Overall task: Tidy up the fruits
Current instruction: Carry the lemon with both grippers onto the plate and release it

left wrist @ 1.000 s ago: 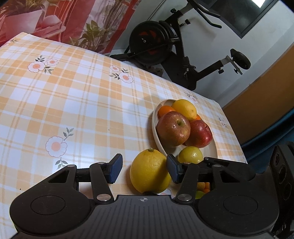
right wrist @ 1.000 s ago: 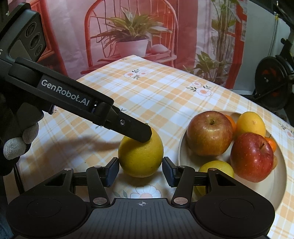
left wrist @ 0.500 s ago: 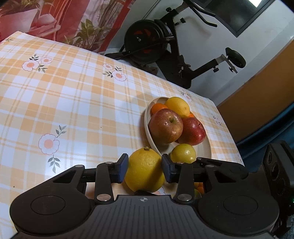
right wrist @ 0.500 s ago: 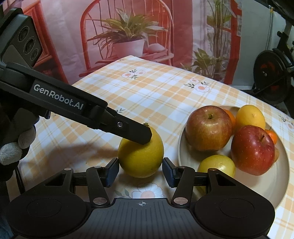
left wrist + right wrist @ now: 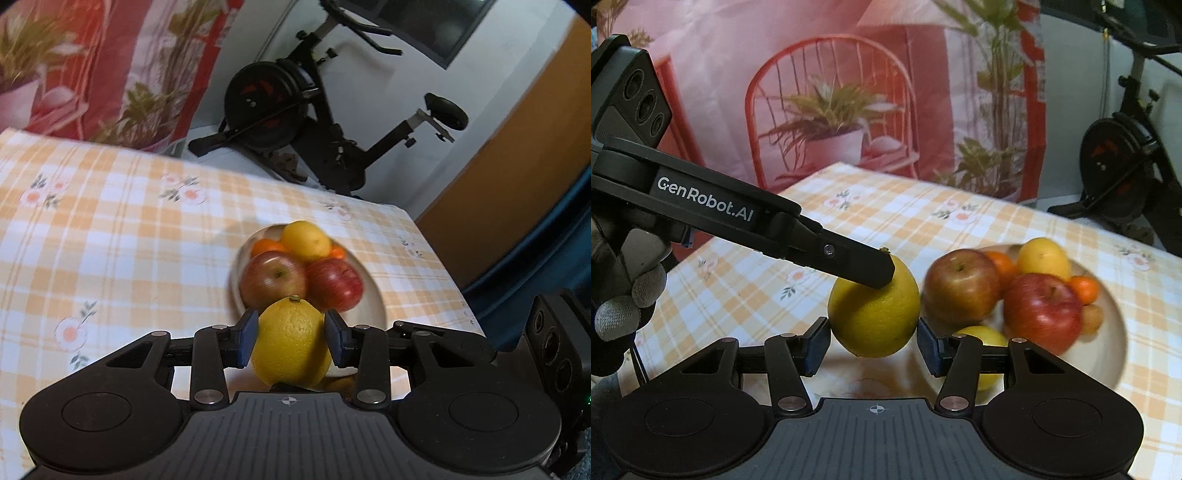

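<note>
Dim, warm indoor light fills both views. Motion blur smears the fruit bowl (image 5: 373,291), the checked tablecloth (image 5: 110,236) and the printed backdrop (image 5: 849,92), while the lemon (image 5: 873,314) stays sharp with a soft sheen. Fisheye bending curves the edges, and the corners fall black.

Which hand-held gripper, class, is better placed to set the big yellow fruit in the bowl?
Left. The left hand-held gripper clamps the yellow fruit facing the bowl; the right hand-held gripper only flanks it.
</note>
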`<state>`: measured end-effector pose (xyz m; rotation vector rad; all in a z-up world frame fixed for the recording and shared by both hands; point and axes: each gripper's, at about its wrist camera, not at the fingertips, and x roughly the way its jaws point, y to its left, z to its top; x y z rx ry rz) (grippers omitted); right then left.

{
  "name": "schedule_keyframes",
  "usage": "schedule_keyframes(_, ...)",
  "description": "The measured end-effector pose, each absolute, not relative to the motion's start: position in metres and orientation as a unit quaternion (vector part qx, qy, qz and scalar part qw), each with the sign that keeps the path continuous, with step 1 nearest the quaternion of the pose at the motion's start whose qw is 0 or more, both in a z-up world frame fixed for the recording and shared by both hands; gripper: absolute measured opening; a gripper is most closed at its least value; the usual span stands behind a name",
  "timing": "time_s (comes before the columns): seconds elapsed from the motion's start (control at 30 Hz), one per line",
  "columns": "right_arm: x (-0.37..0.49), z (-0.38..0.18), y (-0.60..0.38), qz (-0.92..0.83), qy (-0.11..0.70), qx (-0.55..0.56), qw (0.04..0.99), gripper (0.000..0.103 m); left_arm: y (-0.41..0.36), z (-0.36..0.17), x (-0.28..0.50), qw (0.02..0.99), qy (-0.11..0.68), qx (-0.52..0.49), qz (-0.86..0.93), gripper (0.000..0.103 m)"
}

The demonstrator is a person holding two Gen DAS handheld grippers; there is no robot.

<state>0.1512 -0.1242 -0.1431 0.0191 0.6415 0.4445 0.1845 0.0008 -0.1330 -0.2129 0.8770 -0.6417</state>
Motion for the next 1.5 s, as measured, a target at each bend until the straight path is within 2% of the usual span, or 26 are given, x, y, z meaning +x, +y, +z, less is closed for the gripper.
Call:
schedule_keyframes(0.5,0.125,-0.142,-0.212,0.172,0.279,0.06,0.943,0.048,-0.09,-0.119,0.181,0.842,0.418,-0.044,-0.338,0.042)
schedule_keyframes(0.83,0.142,-0.159,-0.266,0.151,0.281,0.072,0.945,0.048,-0.151,-0.124,0.203,0.836,0.434,0.005,-0.336,0.042)
schedule_keyframes(1.5,0.178,-0.174,-0.279,0.143,0.309,0.036,0.94,0.048,-0.179,-0.14,0.233,0.83,0.458,0.026,-0.316,0.042)
